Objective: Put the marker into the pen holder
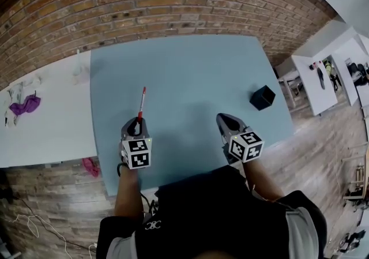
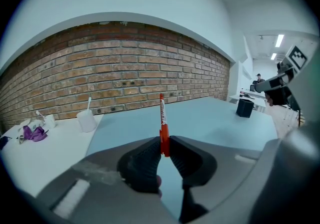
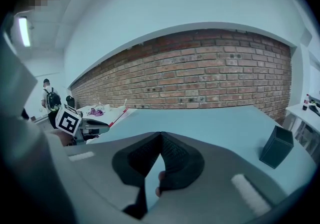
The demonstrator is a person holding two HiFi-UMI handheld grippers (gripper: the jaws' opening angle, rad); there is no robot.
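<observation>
Left gripper (image 1: 138, 120) clamps the red marker (image 1: 142, 101) by one end, pointing ahead; right gripper (image 1: 221, 117) level beside it, jaws together, empty.

Brick wall (image 1: 144, 4) behind light-blue table (image 1: 190, 73)

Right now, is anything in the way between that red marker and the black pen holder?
Nothing visible. The marker, clamped by the left gripper, and the pen holder have only bare blue table between them. The right gripper, jaws shut and empty, hovers just on the near side of that path.
</observation>
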